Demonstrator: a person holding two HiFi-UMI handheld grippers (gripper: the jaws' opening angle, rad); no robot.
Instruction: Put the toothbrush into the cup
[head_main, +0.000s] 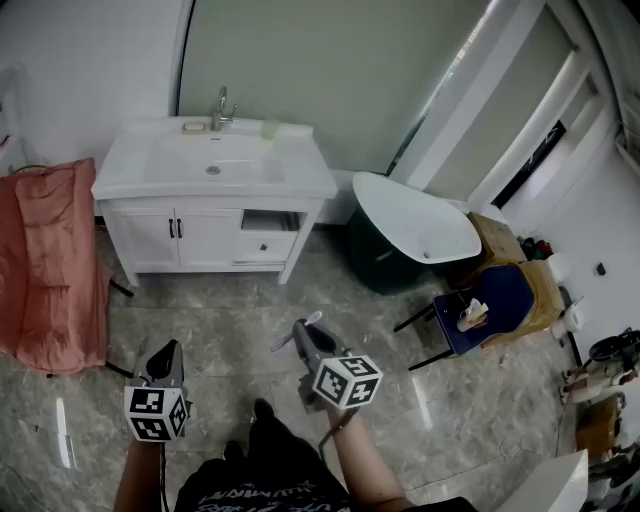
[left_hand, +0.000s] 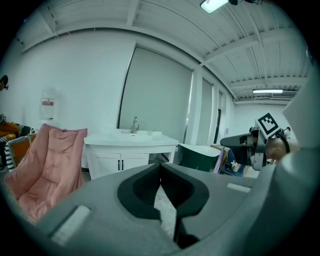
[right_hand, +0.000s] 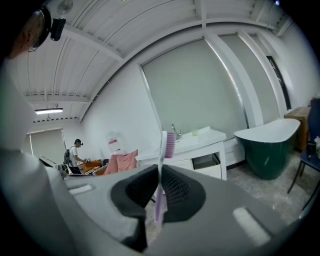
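Note:
My right gripper (right_hand: 160, 172) is shut on a toothbrush (right_hand: 168, 146) with a white and lilac handle, its pink bristle head sticking up above the jaws. In the head view that gripper (head_main: 300, 330) hovers over the floor with the toothbrush (head_main: 312, 319) crosswise in it. The left gripper (left_hand: 160, 168) has its jaws together with nothing in them; in the head view it (head_main: 171, 348) hangs to the lower left. A pale green cup (head_main: 269, 128) stands on the white vanity (head_main: 140, 170), right of the tap and far from both grippers. It shows small as the cup (right_hand: 195, 132) in the right gripper view.
A pink folding chair (head_main: 45, 260) stands left of the vanity. A dark green bathtub (head_main: 415, 225) with a white rim is to its right, then a blue chair (head_main: 495, 295). One vanity drawer (head_main: 270, 222) is open. A person (right_hand: 76, 152) stands far off.

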